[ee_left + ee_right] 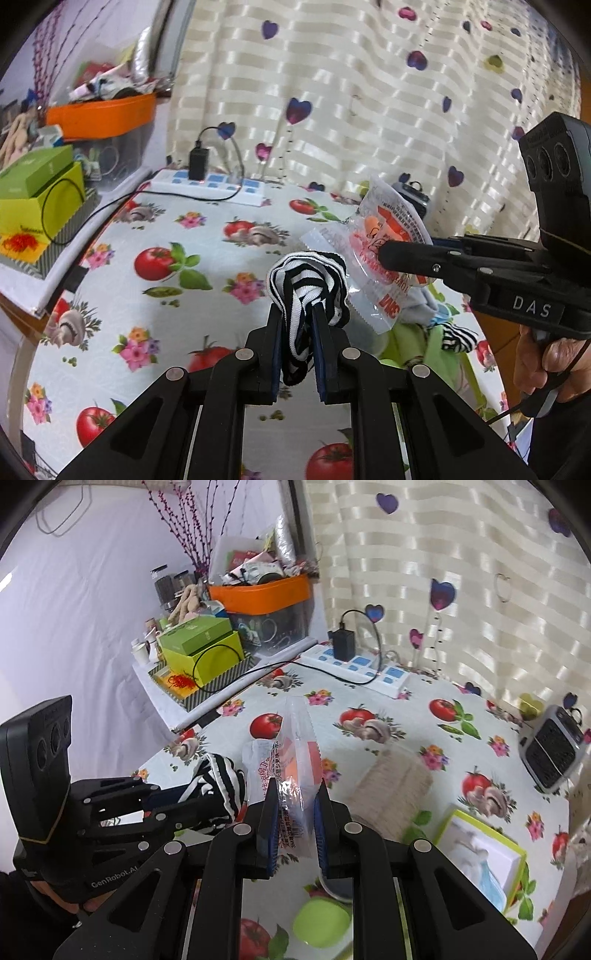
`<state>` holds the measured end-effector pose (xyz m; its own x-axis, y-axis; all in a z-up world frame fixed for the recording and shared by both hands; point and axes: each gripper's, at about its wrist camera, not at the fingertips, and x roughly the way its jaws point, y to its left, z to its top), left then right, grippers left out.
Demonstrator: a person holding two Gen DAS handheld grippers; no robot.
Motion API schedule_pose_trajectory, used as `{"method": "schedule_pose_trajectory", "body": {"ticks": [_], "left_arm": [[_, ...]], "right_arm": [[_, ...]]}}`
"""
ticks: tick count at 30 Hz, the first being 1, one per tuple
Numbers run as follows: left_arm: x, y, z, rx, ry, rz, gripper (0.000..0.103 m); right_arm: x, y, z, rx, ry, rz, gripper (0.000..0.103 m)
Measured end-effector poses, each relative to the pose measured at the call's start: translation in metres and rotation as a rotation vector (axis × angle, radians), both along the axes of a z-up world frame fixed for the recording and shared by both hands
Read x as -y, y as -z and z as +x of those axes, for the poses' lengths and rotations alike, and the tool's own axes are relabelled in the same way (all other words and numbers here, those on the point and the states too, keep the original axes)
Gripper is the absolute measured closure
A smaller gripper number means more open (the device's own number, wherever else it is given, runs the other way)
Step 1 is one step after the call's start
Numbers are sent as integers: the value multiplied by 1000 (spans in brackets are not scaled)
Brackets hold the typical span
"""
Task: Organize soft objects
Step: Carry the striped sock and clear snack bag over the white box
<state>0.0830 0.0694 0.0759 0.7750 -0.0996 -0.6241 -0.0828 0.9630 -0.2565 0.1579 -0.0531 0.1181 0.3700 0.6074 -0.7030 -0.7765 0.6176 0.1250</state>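
Striped sock (306,291), pinched in our left gripper (297,325), and crinkly packet (295,771), pinched in our right gripper (295,805), hang close together and could snag or slip free.

Striped sock (308,291): ribbed knit cloth, matt. Sachet (384,258): glossy crinkled clear plastic film (printed). Counter (177,206): smooth printed oilcloth. Curtain (369,92): satin-sheen fabric.

A striped curtain (461,572) (heart-dotted) hangs behind the tomato-print tablecloth (399,709), with perhaps a pale wall (74,609) leftward.
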Motion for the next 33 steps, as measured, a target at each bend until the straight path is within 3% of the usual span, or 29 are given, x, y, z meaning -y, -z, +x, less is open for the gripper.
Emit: {"method": "schedule_pose_trajectory", "body": {"ticks": [19,33], "left_arm": [[88,3,14,-12,197,18,90],[144,25,15,-63,333,27,90]], "right_arm": [[125,2,-7,-8,204,106,86],[197,29,-24,-61,339,147,86]]}}
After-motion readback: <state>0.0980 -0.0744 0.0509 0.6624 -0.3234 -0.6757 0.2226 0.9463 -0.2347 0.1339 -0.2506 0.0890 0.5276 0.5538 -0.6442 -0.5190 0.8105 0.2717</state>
